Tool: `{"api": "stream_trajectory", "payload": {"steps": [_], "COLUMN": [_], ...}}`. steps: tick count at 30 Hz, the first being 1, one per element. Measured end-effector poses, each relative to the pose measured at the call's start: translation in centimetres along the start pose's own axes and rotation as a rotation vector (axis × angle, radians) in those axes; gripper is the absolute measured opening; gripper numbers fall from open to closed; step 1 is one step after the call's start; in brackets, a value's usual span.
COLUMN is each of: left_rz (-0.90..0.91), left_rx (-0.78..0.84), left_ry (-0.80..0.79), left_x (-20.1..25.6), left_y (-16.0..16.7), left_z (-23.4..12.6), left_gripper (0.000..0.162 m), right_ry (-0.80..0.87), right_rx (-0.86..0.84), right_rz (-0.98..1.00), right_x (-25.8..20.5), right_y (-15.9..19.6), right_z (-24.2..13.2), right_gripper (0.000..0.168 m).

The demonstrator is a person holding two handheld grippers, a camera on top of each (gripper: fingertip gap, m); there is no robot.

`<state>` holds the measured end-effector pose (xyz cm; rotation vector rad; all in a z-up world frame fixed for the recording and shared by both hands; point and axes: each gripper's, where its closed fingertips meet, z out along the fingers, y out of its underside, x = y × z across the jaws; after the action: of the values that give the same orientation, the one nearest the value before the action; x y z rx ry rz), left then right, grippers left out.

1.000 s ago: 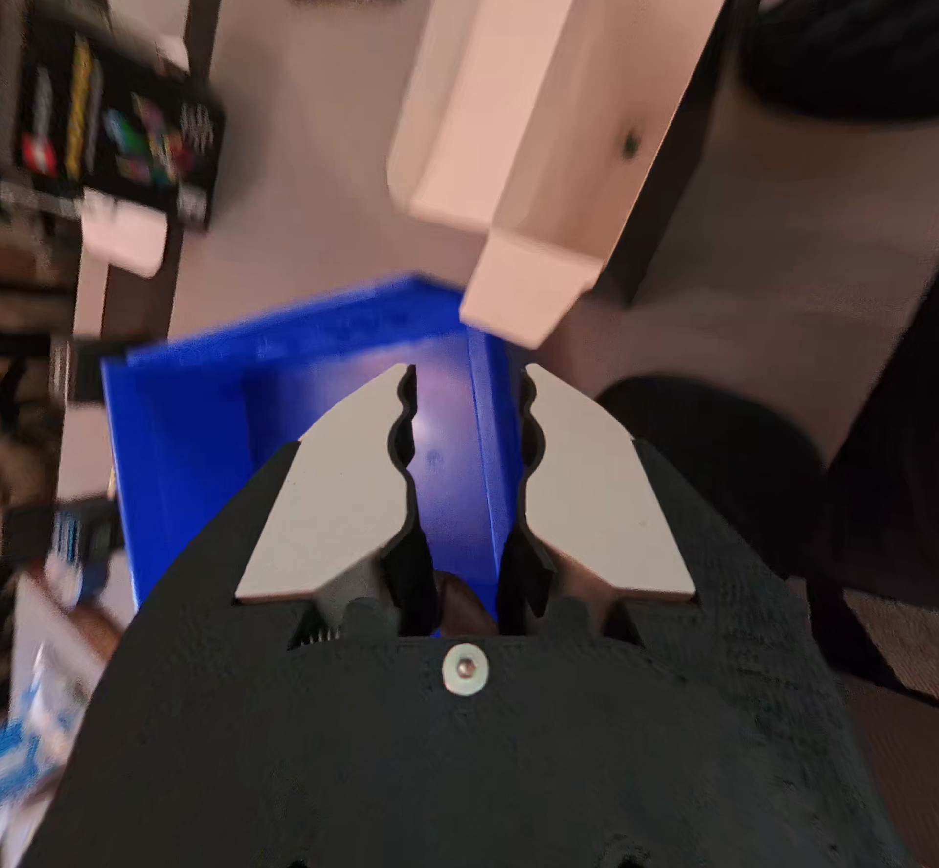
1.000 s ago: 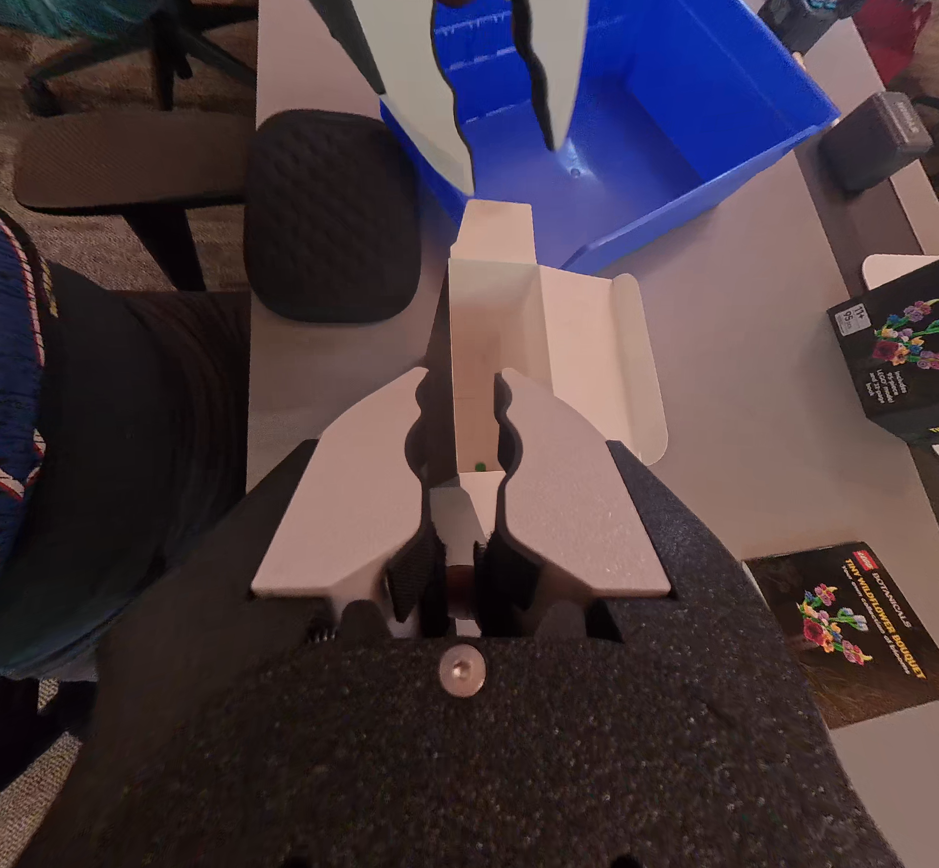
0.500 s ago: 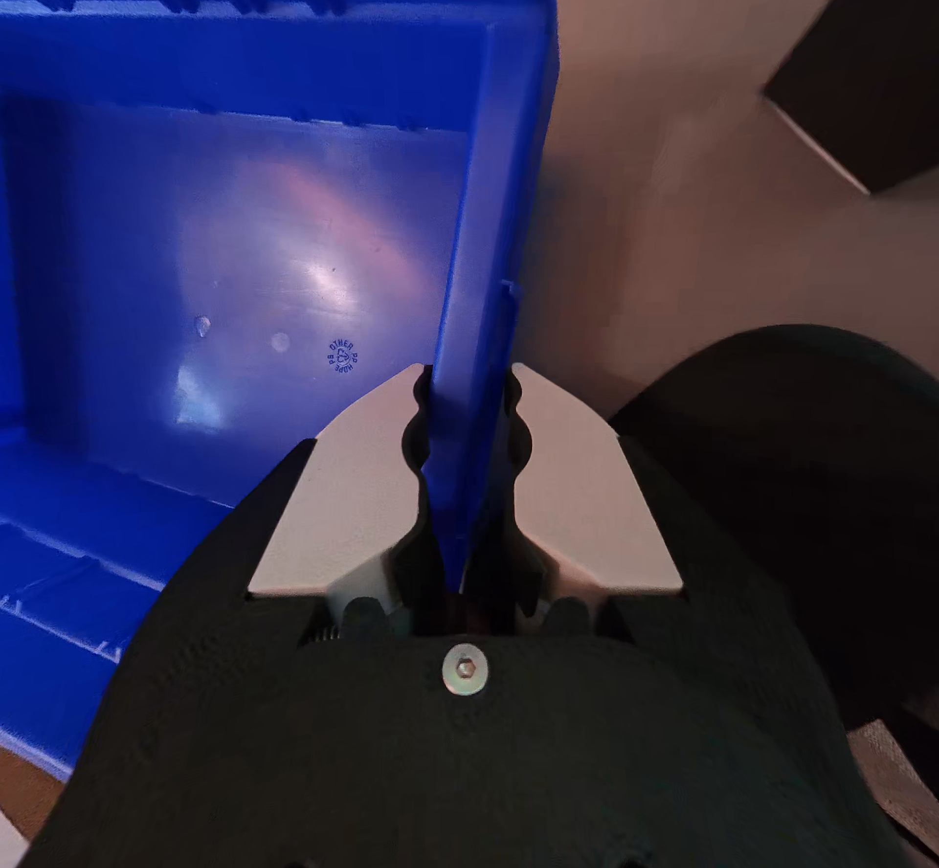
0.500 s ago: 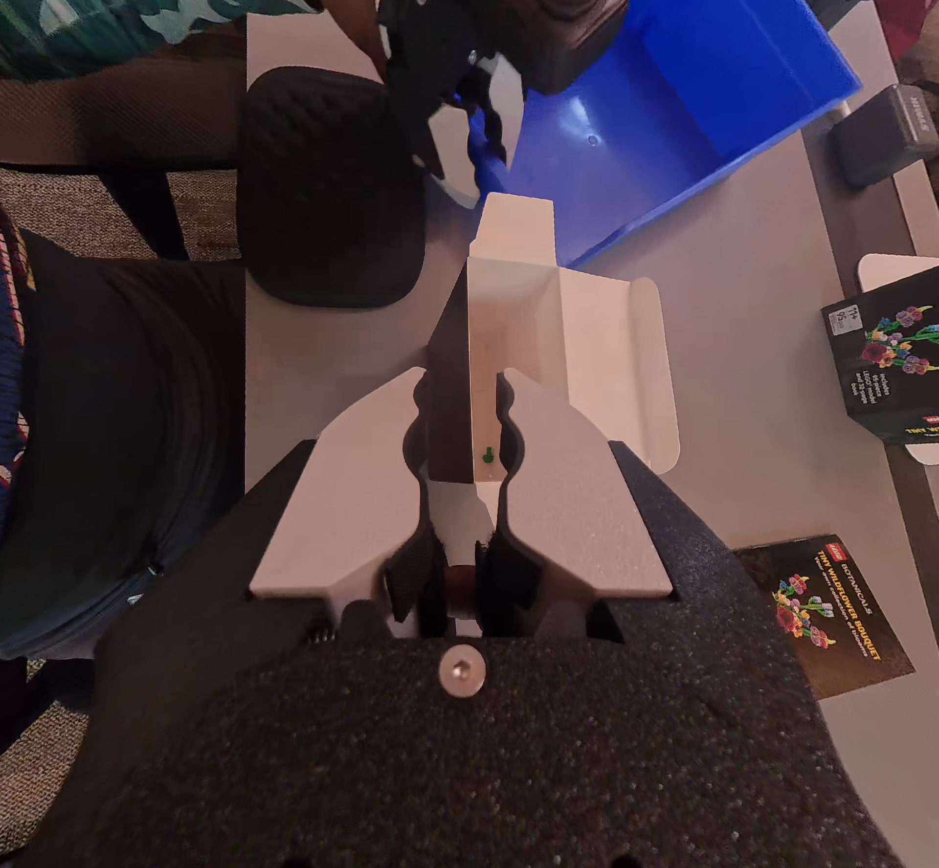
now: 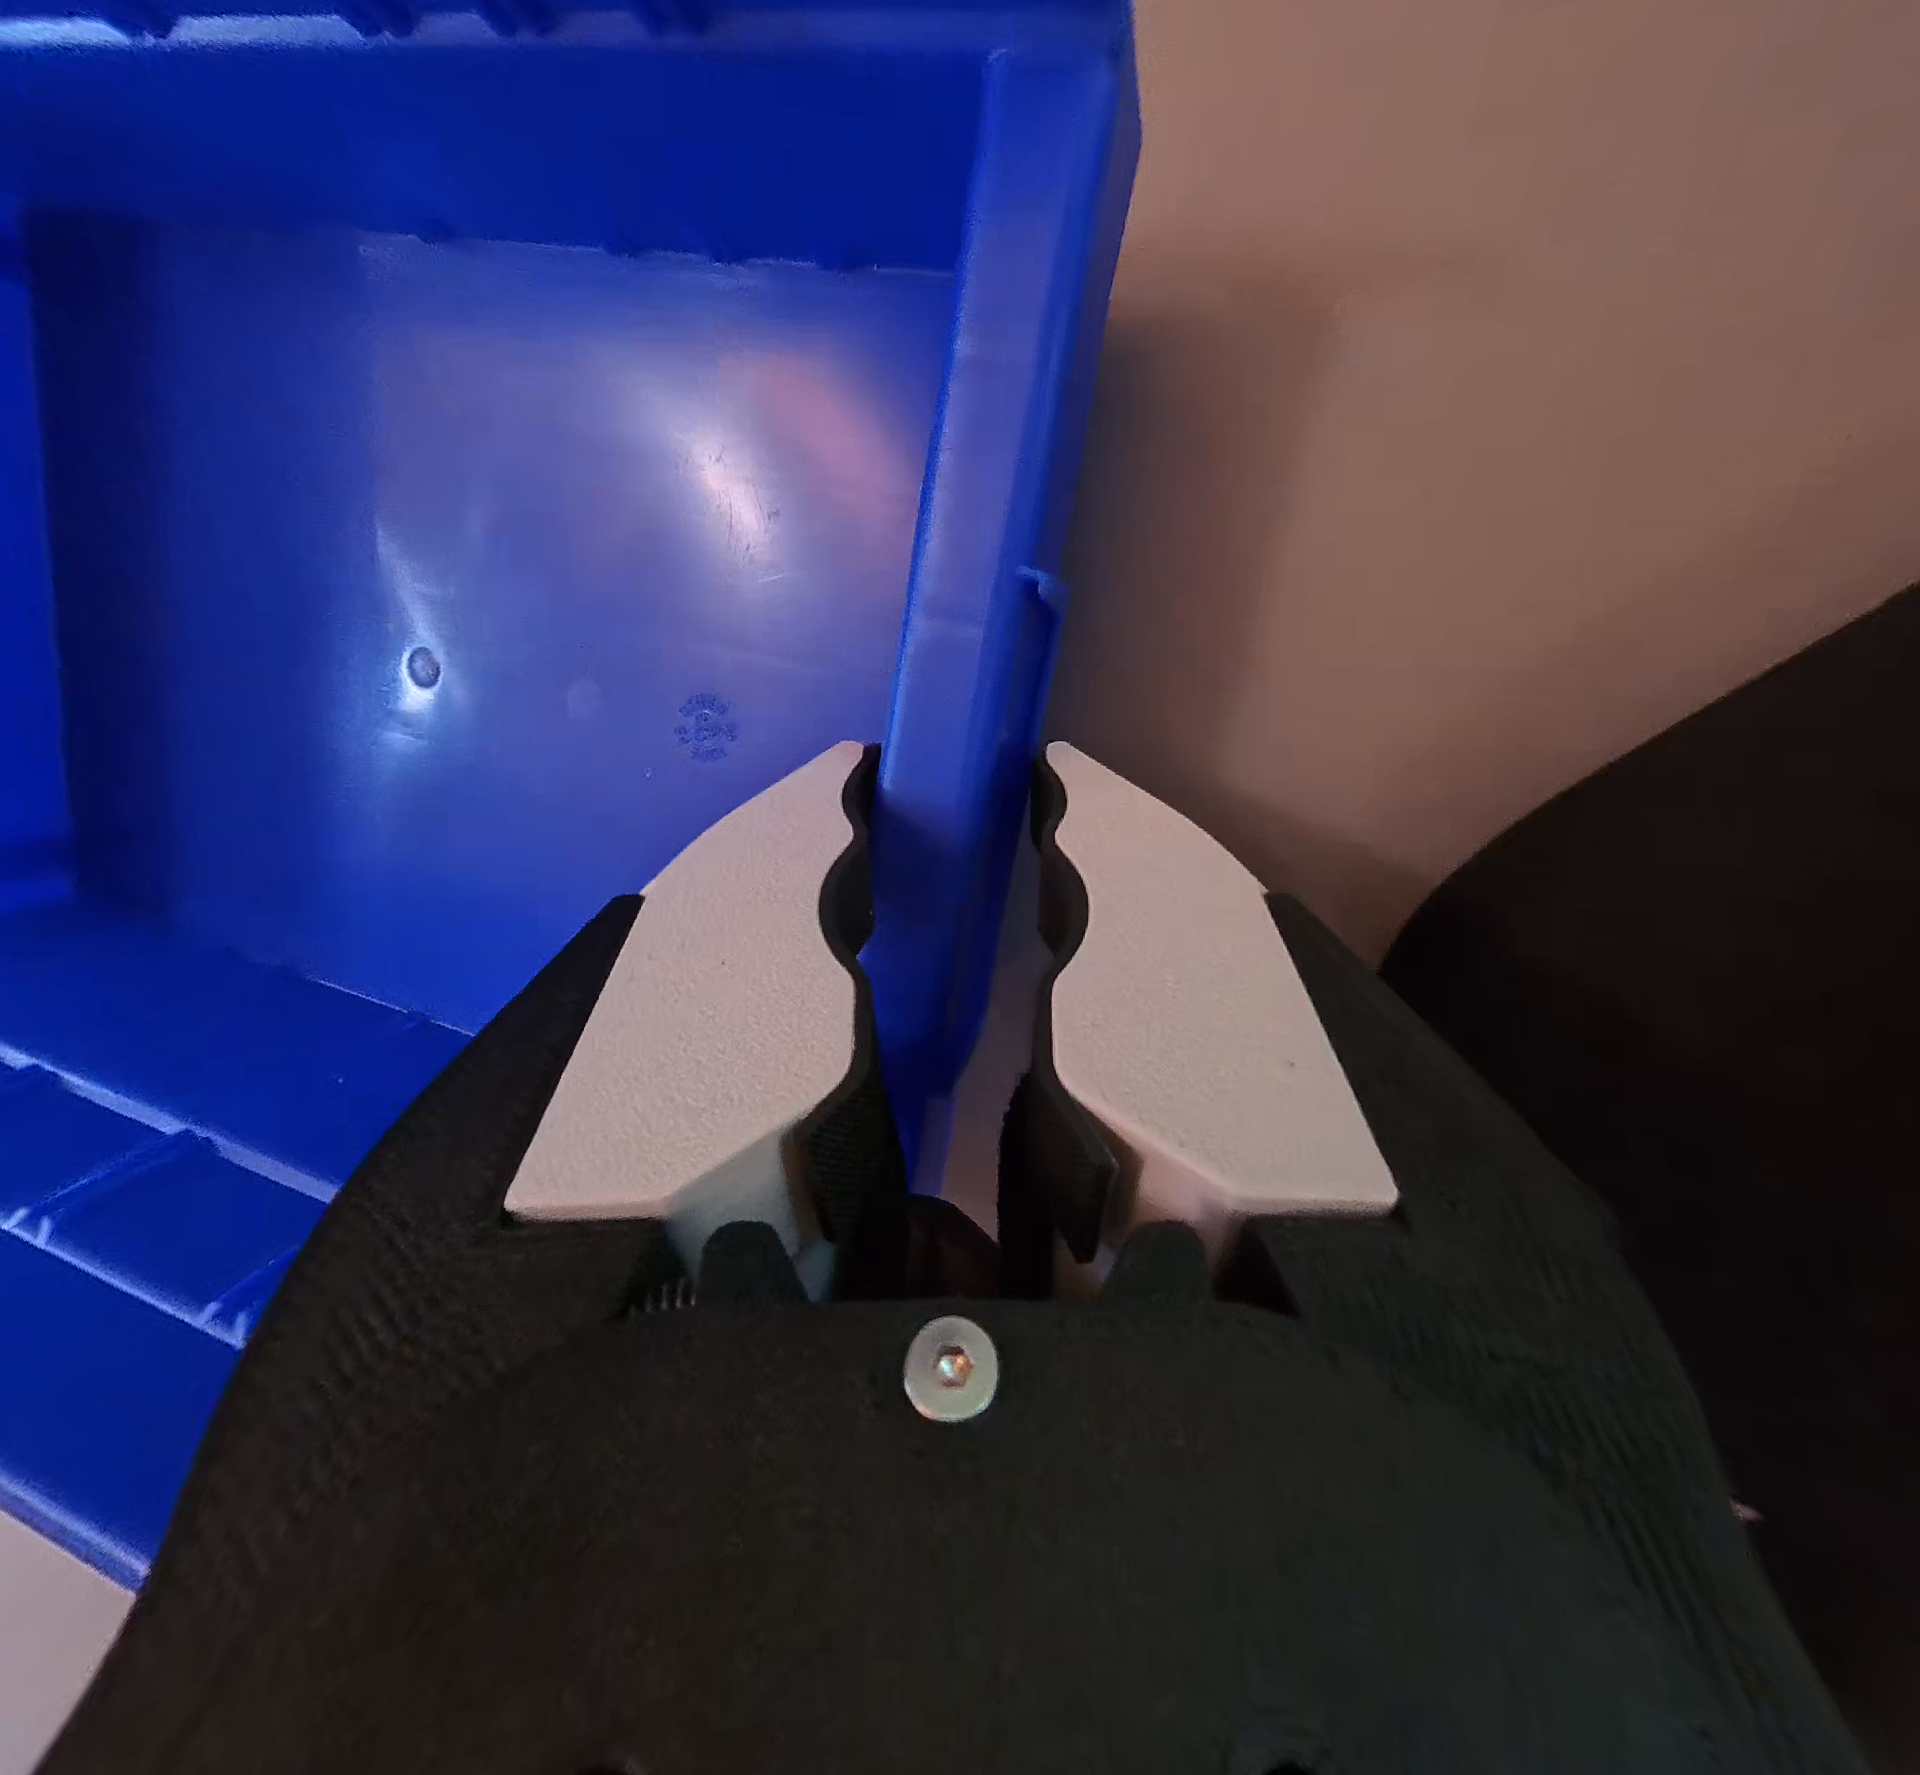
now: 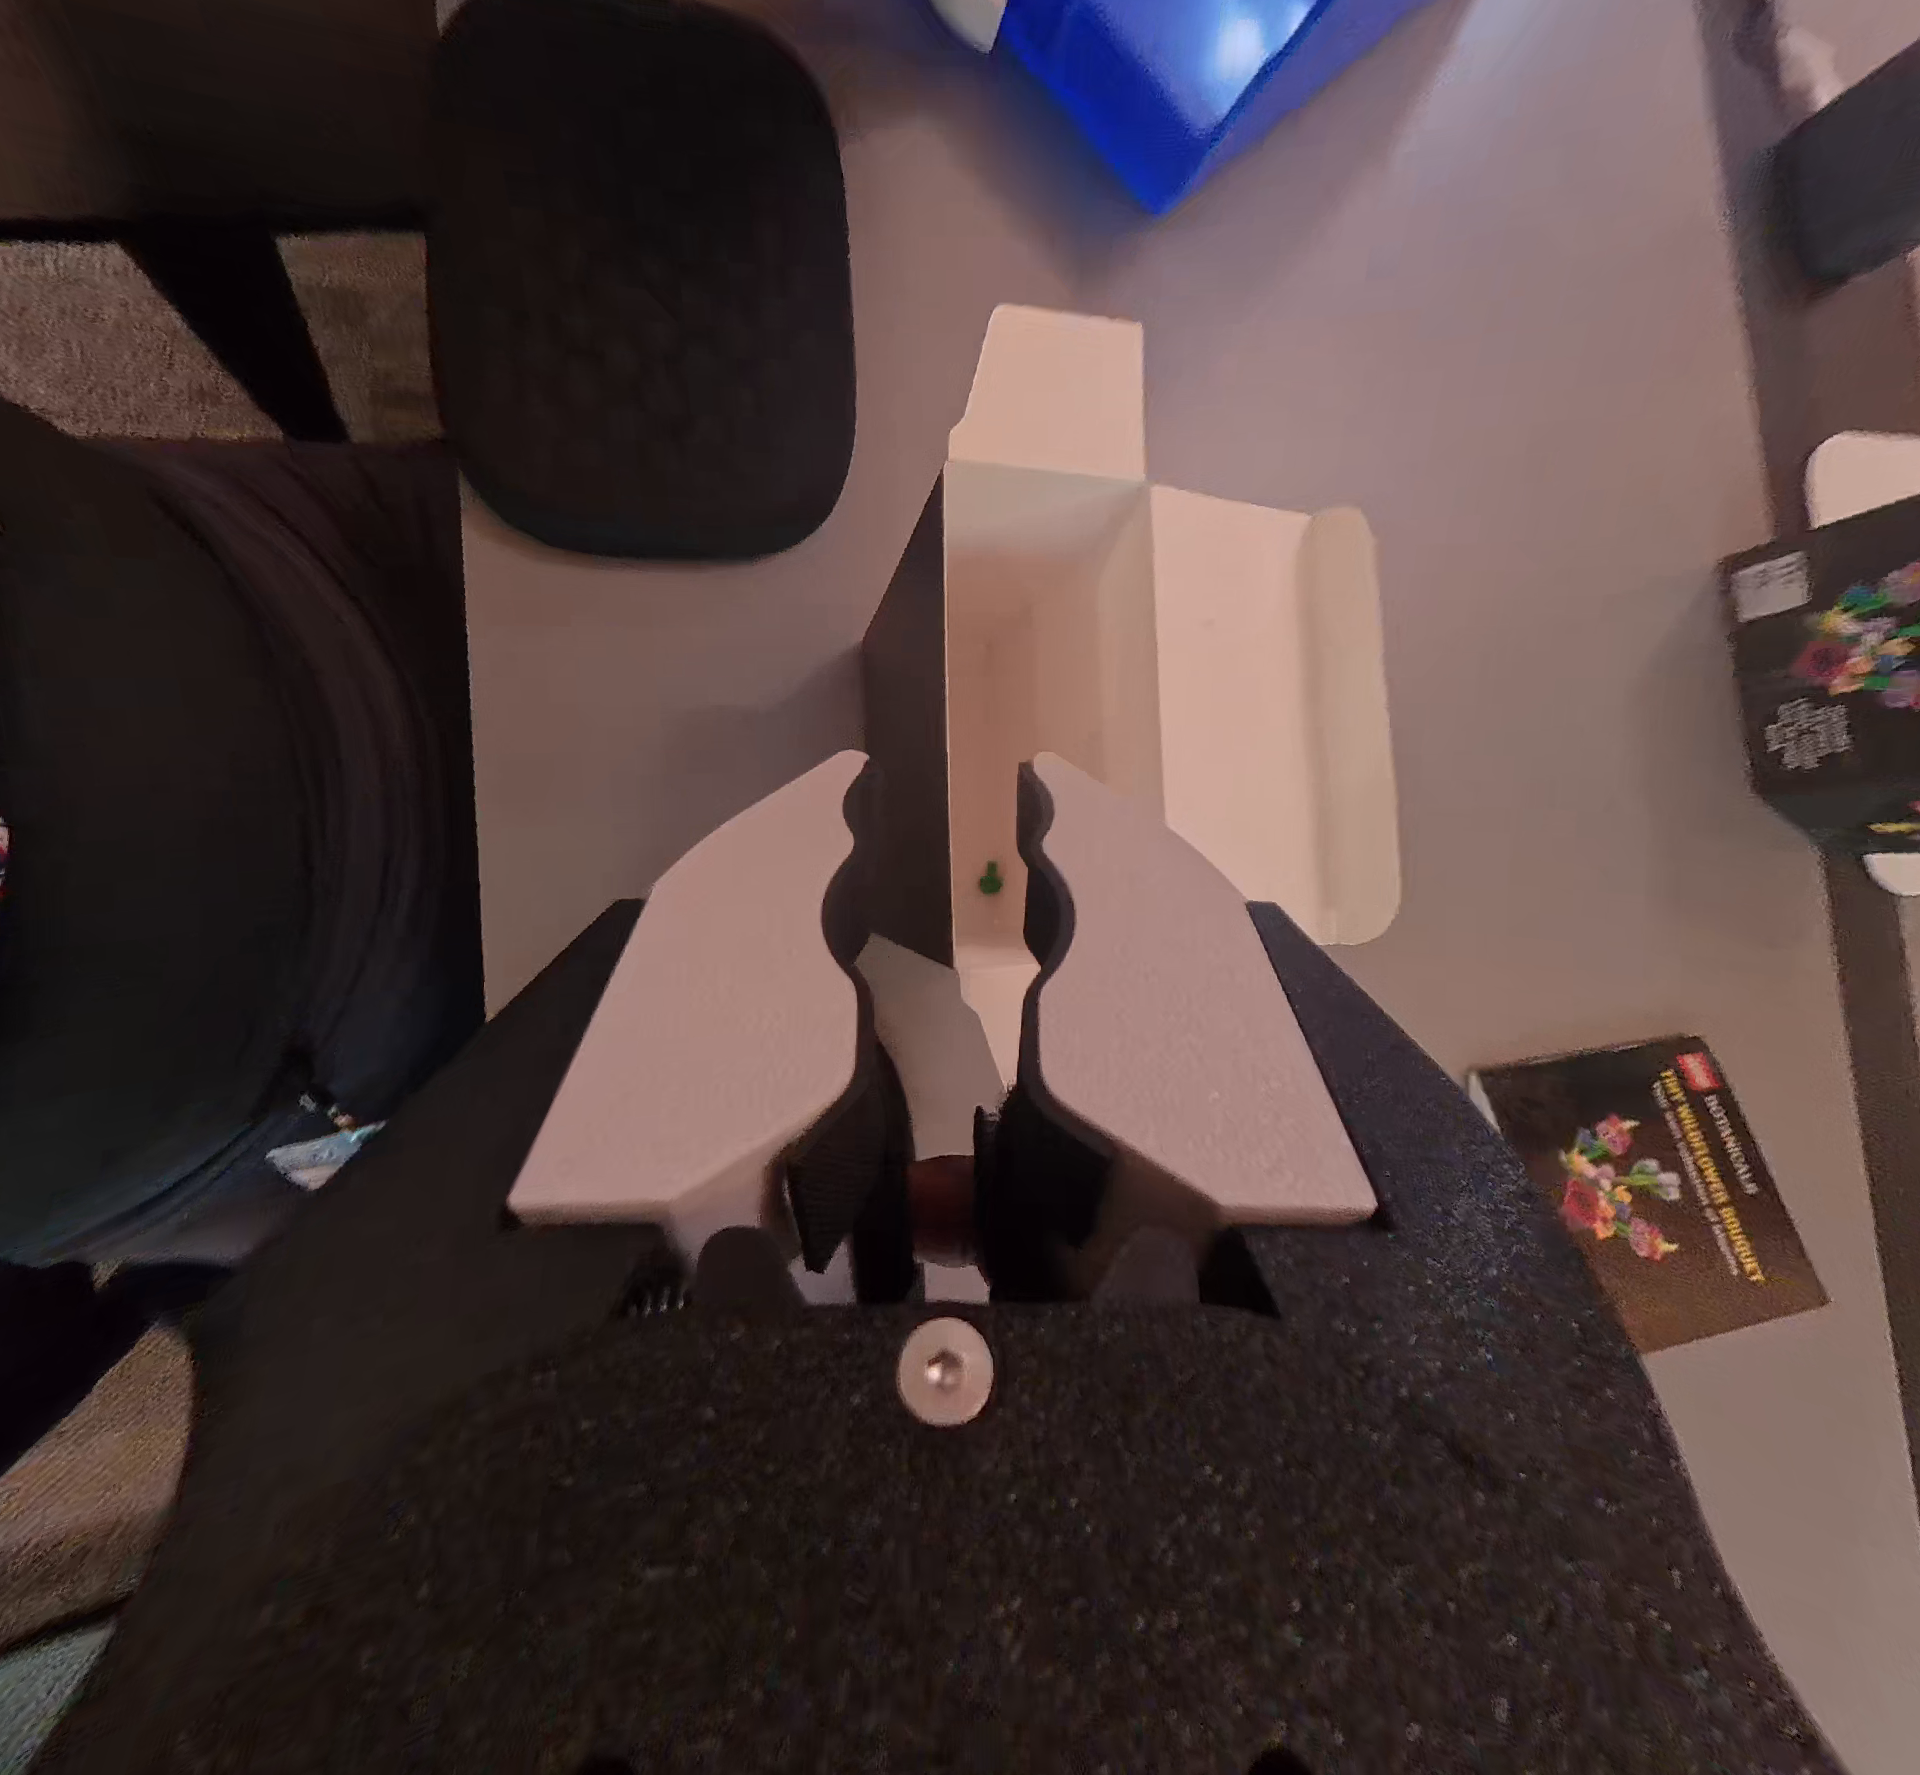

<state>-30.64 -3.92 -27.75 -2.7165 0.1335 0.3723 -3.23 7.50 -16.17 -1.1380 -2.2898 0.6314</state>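
Both grippers clamp onto container walls above a grey table.

The left gripper [image 5: 951, 769] pinches the blue bin's [image 5: 520, 499] side wall; the bin runs off frame. The right gripper [image 6: 945, 775] grips the opened white carton's [image 6: 1049, 582] wall, a tiny green piece [image 6: 989, 884] inside. Blur hides the distant bin and a dark printed box [image 6: 1829, 676]; the table [image 6: 1403, 333] is partly cut off.

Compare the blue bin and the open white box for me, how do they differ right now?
The blue bin is glossy moulded plastic; the white box is thin card with unfolded flaps and a black outside. The bin looks empty; the box holds a tiny green piece. The bin is the larger. Shared: each has one wall clamped, the bin's by the left gripper, the box's by the right gripper.
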Motion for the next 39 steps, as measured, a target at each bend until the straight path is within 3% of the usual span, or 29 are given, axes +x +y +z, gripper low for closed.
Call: {"api": "stream_trajectory", "payload": {"steps": [4,7,10,13,19,24,31,39], "left_rz": [-0.027,-0.041,-0.042,-0.014,0.016,0.016,0.029,-0.014], "left_rx": [0.028,0.029,0.053,0.144,0.384,0.426,0.475,0.439], "left_ry": [-0.054,-0.074,-0.128,-0.186,-0.1,-0.06,0.001,0.005], "left_x": [-0.7,-0.9,-1.8,-2.1,0.7,1.7,1.9,0.8], "left_y": [0.1,0.0,-0.5,-1.5,-3.7,-3.4,-3.2,-2.0], "left_z": [0.2,0.3,0.7,0.2,-3.8,-6.9,-8.3,-8.0], "left_gripper": [0.03,0.03,0.03,0.036,0.046,0.048,0.048,0.047], "right_ry": [-0.072,-0.084,-0.075,-0.083,-0.244,-0.375,-0.498,-0.467], "right_rx": [-0.178,-0.287,-0.312,-0.297,-0.207,-0.09,-0.083,-0.112], "right_rz": [-0.036,-0.13,-0.217,-0.27,-0.384,-0.44,-0.581,-0.662], "right_x": [-0.7,-0.5,0.4,2.2,4.8,5.4,5.2,5.6], "right_y": [0.8,1.2,0.3,-1.3,-5.0,-9.1,-11.3,-13.9], "right_z": [2.2,3.8,4.8,5.6,8.4,11.2,14.6,17.5], "right_gripper": [0.032,0.006,0.001,0.0,0.0,0.0,0.0,0.001]}}
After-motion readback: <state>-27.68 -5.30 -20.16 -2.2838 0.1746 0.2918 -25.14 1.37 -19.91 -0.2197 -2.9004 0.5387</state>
